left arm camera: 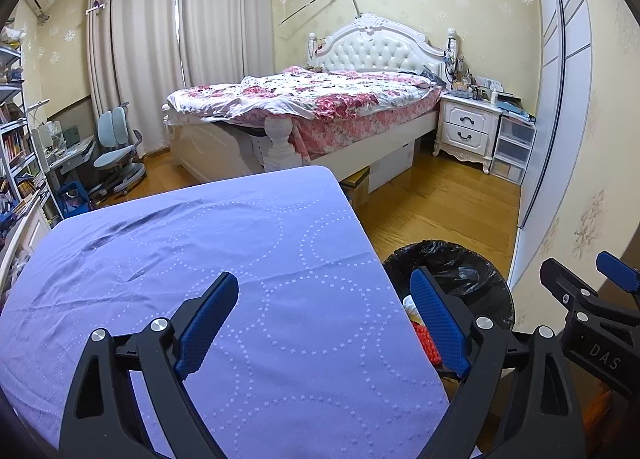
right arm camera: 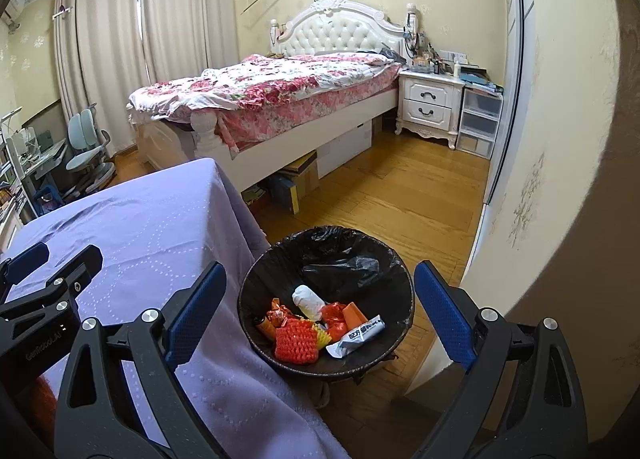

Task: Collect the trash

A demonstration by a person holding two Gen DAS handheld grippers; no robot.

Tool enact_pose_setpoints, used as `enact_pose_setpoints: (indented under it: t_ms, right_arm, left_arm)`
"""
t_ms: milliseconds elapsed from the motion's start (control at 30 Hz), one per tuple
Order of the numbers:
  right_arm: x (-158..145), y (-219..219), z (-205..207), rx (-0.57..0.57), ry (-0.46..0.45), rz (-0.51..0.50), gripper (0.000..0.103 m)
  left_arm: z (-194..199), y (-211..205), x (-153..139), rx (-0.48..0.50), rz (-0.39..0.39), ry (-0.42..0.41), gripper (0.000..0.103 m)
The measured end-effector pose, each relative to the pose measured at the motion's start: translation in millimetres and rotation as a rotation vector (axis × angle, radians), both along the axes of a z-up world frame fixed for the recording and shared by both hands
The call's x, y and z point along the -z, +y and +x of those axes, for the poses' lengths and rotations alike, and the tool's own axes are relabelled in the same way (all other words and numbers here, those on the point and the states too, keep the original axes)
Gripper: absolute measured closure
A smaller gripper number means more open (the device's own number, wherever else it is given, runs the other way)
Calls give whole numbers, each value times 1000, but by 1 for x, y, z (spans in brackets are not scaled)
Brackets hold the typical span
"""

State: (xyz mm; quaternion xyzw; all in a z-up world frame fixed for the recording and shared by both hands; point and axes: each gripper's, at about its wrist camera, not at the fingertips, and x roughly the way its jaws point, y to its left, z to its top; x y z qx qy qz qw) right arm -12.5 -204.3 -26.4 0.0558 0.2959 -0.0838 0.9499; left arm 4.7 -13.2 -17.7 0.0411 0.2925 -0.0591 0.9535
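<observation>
Judging by the bare cloth (left arm camera: 224, 259), collection looks finished: wrappers (right arm camera: 316, 327) lie in the bin (right arm camera: 404, 283); left gripper (left arm camera: 324, 323) and right gripper (right arm camera: 320, 315) gape, empty.

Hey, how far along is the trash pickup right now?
Looks nearly finished. Done: the trash bin already holds an orange foam net, wrappers and a white packet. In hand: nothing; the left tongs and right tongs both stand open and empty. Left: no loose trash shows on the purple tablecloth in either view, so little appears to remain.
</observation>
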Motion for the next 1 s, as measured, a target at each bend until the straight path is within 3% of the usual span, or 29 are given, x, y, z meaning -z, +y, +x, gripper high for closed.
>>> enact_pose_setpoints:
  t_ms: [1000]
  right_arm:
    - [-12, 6, -16, -7, -23, -10, 10]
  left_arm:
    - [-13, 7, -7, -17, -17, -29, 15]
